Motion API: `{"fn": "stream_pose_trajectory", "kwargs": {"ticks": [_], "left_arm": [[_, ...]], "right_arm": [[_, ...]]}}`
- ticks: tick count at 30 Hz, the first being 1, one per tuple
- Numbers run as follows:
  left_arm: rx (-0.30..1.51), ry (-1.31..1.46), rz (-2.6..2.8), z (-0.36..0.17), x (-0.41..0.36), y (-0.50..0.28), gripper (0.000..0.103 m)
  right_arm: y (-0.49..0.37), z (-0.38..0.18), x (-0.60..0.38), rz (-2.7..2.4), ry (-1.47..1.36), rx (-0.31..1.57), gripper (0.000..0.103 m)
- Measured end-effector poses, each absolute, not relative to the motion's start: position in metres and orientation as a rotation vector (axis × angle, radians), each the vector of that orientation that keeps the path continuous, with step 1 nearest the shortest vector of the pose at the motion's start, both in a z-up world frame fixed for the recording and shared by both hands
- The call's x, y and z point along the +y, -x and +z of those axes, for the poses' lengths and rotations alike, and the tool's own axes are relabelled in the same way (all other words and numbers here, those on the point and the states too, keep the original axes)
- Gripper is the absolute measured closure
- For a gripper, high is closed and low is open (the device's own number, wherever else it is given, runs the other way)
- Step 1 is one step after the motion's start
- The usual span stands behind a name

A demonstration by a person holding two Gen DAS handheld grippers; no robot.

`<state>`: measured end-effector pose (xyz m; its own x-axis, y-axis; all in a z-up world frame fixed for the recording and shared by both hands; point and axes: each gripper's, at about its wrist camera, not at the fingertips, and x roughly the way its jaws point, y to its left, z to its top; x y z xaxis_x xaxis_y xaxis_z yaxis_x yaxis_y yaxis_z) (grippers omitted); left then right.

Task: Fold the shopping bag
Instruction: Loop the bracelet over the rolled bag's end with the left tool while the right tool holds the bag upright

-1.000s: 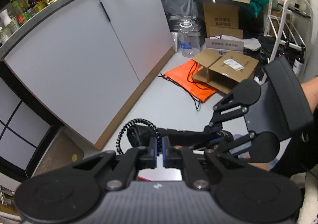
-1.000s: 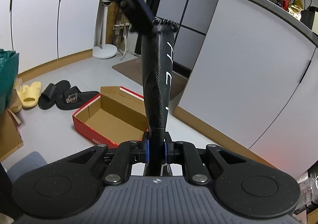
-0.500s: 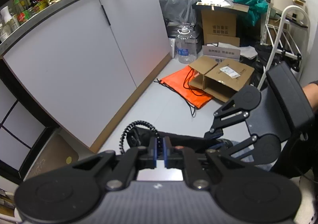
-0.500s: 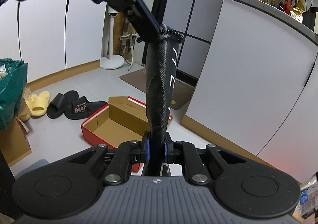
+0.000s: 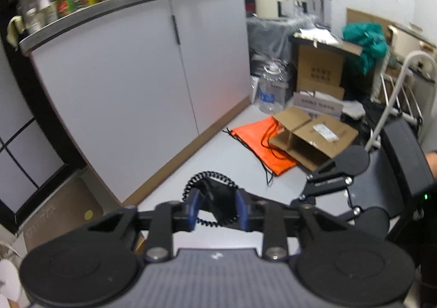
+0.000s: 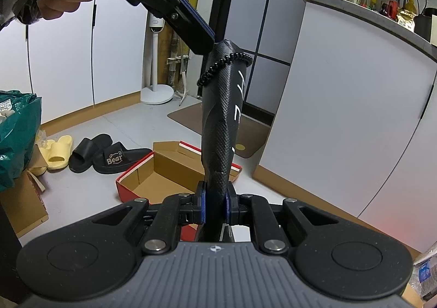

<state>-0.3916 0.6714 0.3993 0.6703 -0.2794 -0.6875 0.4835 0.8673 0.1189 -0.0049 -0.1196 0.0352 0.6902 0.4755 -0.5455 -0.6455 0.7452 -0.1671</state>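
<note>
Two grippers: left gripper (image 5: 217,212) newly released from bag (image 6: 221,116); right gripper (image 6: 215,205) alone grasps it, fold apparently complete.

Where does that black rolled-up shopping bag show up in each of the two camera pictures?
Left wrist view: the black shopping bag sits low in the middle, between the open left gripper fingers.
Right wrist view: the bag stands in the centre, clamped at its bottom by the right gripper.
Shared landmark: the white cabinet beside it.

Even indoor light — fisheye-bent edges; left view perhaps motion-blurred.
</note>
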Motion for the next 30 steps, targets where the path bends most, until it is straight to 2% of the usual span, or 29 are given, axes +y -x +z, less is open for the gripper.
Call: {"fn": "stream_pose_trajectory", "kwargs": {"ticks": [8, 11, 26, 30], "left_arm": [[0.710, -0.185, -0.458, 0.398, 0.686, 0.385, 0.060], [0.702, -0.139, -0.474, 0.401, 0.692, 0.383, 0.053], [0.680, -0.054, -0.517, 0.416, 0.708, 0.390, 0.048], [0.684, -0.041, -0.531, 0.418, 0.708, 0.391, 0.042]], "right_arm": [[0.016, 0.036, -0.115, 0.636, 0.426, 0.418, 0.089], [0.018, 0.038, -0.114, 0.617, 0.453, 0.369, 0.089], [0.030, 0.044, -0.113, 0.671, 0.488, 0.229, 0.089], [0.035, 0.045, -0.112, 0.671, 0.504, 0.193, 0.090]]}}
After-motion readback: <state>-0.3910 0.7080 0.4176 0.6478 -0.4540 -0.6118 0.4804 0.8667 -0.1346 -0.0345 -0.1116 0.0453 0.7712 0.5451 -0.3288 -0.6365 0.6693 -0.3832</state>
